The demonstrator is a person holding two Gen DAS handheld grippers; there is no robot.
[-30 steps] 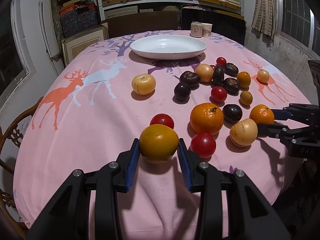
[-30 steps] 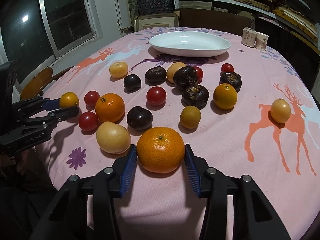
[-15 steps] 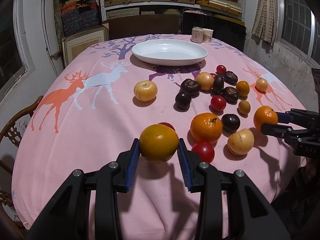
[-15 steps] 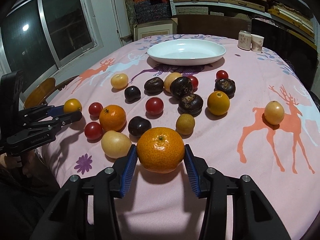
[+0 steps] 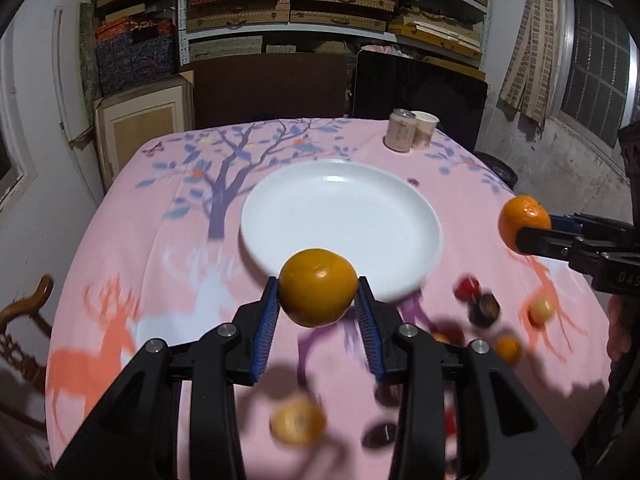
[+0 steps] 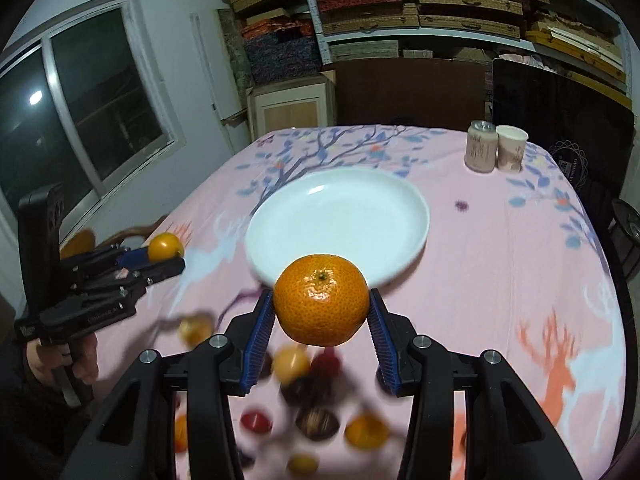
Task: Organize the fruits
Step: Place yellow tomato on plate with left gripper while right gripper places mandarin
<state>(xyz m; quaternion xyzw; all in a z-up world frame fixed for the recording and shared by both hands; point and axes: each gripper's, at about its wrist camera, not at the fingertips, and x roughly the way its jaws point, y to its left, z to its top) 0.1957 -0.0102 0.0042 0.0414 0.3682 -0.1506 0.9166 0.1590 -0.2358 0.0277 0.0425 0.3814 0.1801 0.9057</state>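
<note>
My left gripper (image 5: 318, 312) is shut on a yellow-orange fruit (image 5: 318, 286) and holds it in the air just short of the near rim of the empty white plate (image 5: 340, 216). My right gripper (image 6: 322, 320) is shut on a bright orange mandarin (image 6: 321, 304), also in the air before the plate (image 6: 340, 220). Each gripper shows in the other's view: the right one with its mandarin (image 5: 524, 222) at the plate's right, the left one with its fruit (image 6: 165, 246) at the plate's left.
Several blurred fruits lie on the pink deer tablecloth (image 5: 160, 248) below the grippers: dark ones (image 5: 484, 310), red ones (image 6: 256, 420), yellow ones (image 5: 298, 426). A can (image 6: 480, 146) and a paper cup (image 6: 511, 149) stand at the far right. A wooden chair (image 5: 24, 312) stands left.
Both grippers have risen from the table and moved forward over the fruit group toward the plate, each carrying its fruit. The plate now looks much nearer.
</note>
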